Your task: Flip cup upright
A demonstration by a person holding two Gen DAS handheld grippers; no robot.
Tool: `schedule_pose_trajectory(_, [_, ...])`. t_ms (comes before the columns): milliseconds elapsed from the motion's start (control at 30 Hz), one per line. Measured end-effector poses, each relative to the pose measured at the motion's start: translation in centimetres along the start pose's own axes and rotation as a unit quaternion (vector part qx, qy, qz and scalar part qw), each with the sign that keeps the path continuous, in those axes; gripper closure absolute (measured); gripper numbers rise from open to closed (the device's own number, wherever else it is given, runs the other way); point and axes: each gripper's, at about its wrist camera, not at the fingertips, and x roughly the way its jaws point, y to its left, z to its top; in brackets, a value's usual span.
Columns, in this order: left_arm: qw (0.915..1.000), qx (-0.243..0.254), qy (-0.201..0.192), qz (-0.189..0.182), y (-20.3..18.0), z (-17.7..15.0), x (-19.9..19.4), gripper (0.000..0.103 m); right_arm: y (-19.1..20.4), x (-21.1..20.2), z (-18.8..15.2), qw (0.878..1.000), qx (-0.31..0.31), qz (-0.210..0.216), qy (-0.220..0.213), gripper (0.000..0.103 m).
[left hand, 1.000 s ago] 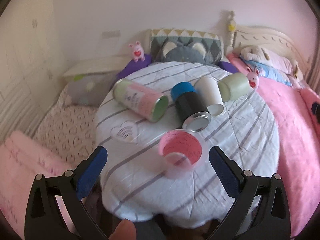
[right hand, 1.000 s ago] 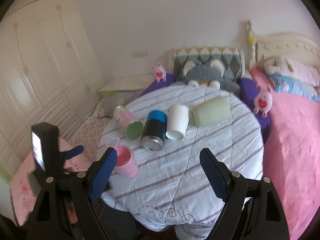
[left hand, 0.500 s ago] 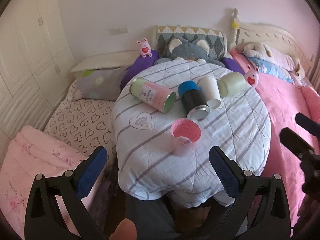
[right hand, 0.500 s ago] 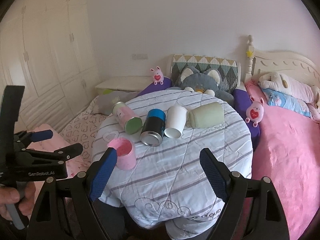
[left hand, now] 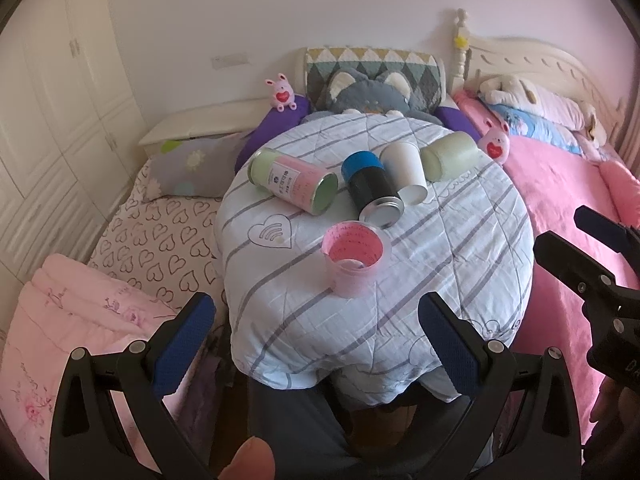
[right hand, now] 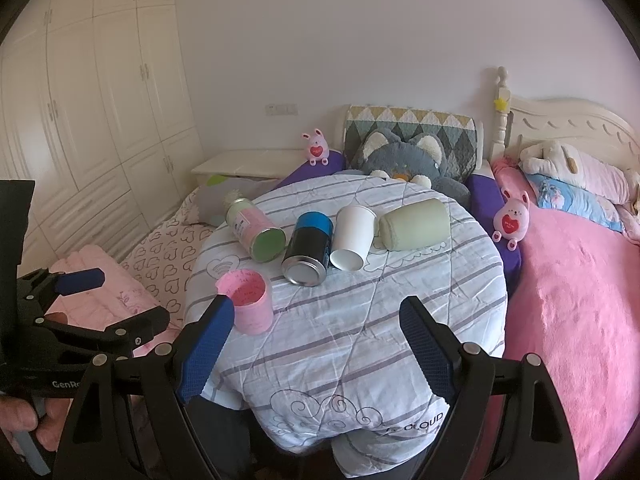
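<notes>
**Left wrist view**
- Left gripper (left hand: pixel 316 312): jaws spread wide, nothing held, short of the near edge of the table (left hand: pixel 460 264).
- Pink cup (left hand: pixel 356 256): upright, mouth up, straight ahead between the jaws, nearest of all items.
- White cup (left hand: pixel 404 172): on its side, farther back and slightly right of centre. Long axis near-to-far, open mouth toward the near side.
- Same row: pink-green canister (left hand: pixel 294 180) at left, blue-black can (left hand: pixel 372 188) just beside the white cup, pale green cup (left hand: pixel 450 156) at far right, all on their sides.
- Right gripper (left hand: pixel 558 226): at the right edge of the view, jaws apart, empty.

**Right wrist view**
- Right gripper (right hand: pixel 316 312): jaws wide apart, empty, at the near edge of the table.
- Pink cup (right hand: pixel 248 304): upright, just beyond the left jaw.
- White cup (right hand: pixel 354 236): ahead and a little right of centre, mouth facing near, flanked by the blue-black can (right hand: pixel 310 248) and the pale green cup (right hand: pixel 414 224).
- Left gripper (right hand: pixel 134 296): low at left, off the table, jaws apart.

**Assessment**
- Pink cup likely done; lying cups likely left to flip.
- Right gripper probably better placed for the white cup. Approach across the long axis, clear of the can.
</notes>
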Motion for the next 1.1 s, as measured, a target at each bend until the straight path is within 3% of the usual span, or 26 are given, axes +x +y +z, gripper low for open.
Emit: schedule_pose_trajectory(1100, [0.9999,-0.009,0.007,0.003,0.5,1.0,0.4,0.000,-0.1,0.6,0.3,1.000,-0.005,0.016,0.003,0.017])
